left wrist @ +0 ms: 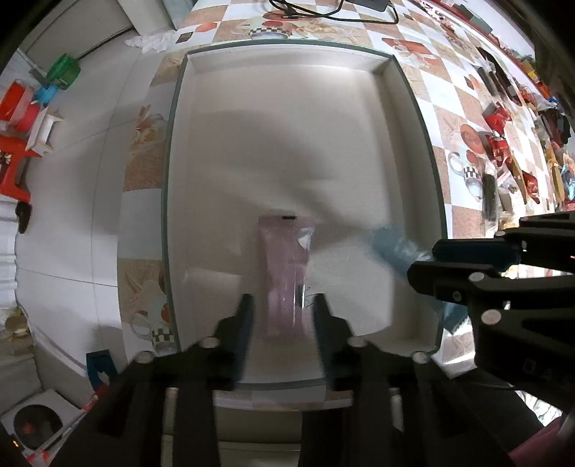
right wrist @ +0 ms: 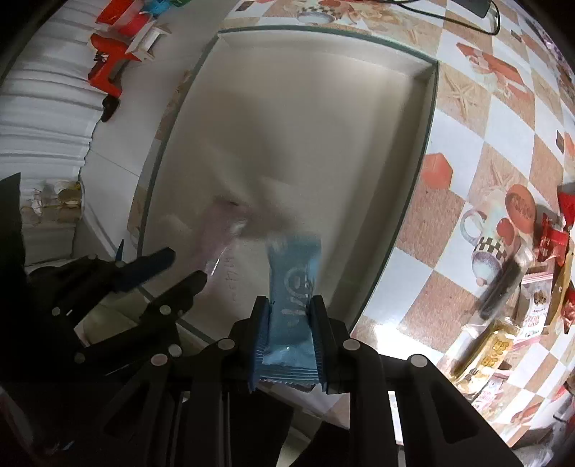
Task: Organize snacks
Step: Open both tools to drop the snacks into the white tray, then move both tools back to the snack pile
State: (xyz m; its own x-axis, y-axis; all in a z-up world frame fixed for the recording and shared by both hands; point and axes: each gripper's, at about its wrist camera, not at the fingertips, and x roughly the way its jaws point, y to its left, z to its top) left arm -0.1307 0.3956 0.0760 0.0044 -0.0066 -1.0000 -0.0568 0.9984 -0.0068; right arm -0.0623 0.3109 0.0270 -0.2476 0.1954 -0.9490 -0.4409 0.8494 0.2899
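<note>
My left gripper [left wrist: 283, 301] is shut on a pale pink snack packet [left wrist: 285, 266] and holds it over the near part of a shallow white box [left wrist: 287, 118]. My right gripper [right wrist: 289, 305] is shut on a blue snack packet [right wrist: 293, 283] over the box's near right side [right wrist: 409, 172]. The blue packet [left wrist: 393, 246] and the right gripper [left wrist: 478, 258] show at the right of the left wrist view. The pink packet [right wrist: 219, 237] and the left gripper [right wrist: 179, 267] show at the left of the right wrist view. Both packets are blurred.
The box lies on a checked tablecloth [left wrist: 427, 82]. A heap of several snack packets [right wrist: 532, 287] lies to the right of the box. Black cables [left wrist: 334, 12] run at the far side. Red, green and blue items [left wrist: 32, 107] lie off the table at left.
</note>
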